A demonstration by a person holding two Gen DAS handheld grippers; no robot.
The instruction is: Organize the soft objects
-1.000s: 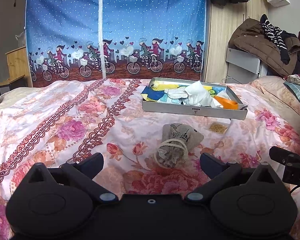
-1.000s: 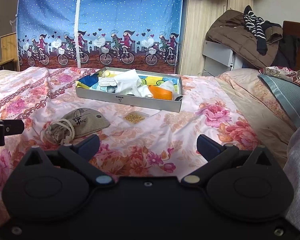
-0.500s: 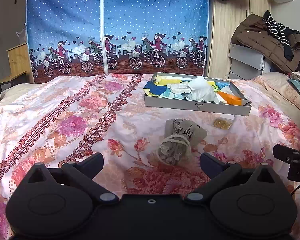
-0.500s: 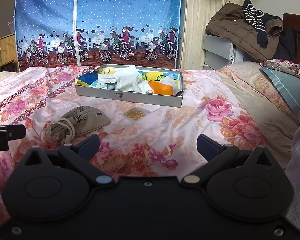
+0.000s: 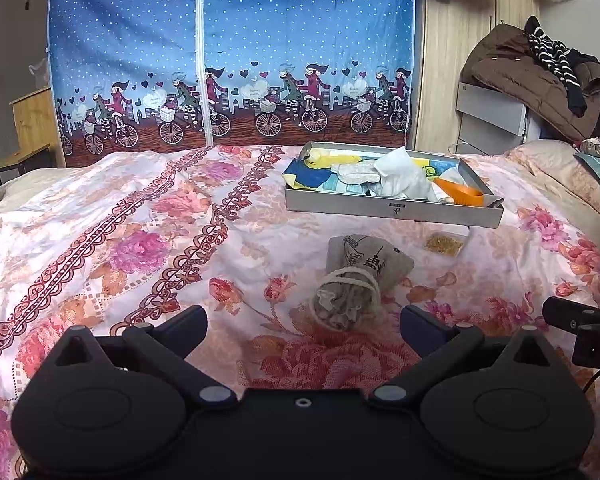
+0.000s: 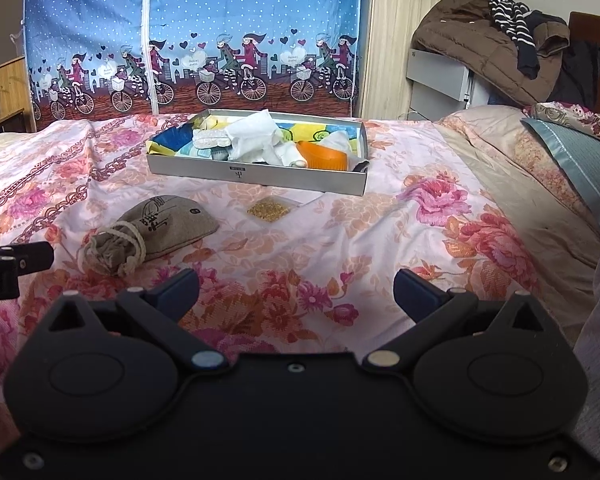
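Note:
A grey drawstring pouch (image 5: 356, 276) lies on the floral bedspread, its tied mouth toward me. It also shows in the right wrist view (image 6: 152, 232). My left gripper (image 5: 304, 324) is open and empty, just short of the pouch. My right gripper (image 6: 296, 292) is open and empty over bare bedspread, to the right of the pouch. Behind the pouch a shallow grey box (image 5: 392, 208) holds cloths, a white piece and an orange item; it also shows in the right wrist view (image 6: 260, 174). A small clear packet of golden bits (image 5: 444, 243) lies in front of the box.
A blue wardrobe cover with cyclists (image 5: 232, 60) stands behind the bed. A brown coat pile (image 6: 492, 44) sits on a grey unit at the right. Pillows (image 6: 580, 160) lie at the right edge. A wooden side table (image 5: 28, 128) is at far left.
Both views have tilted up slightly; the pouch and box now sit a little lower in frame. Both grippers stay open and nothing was picked up.

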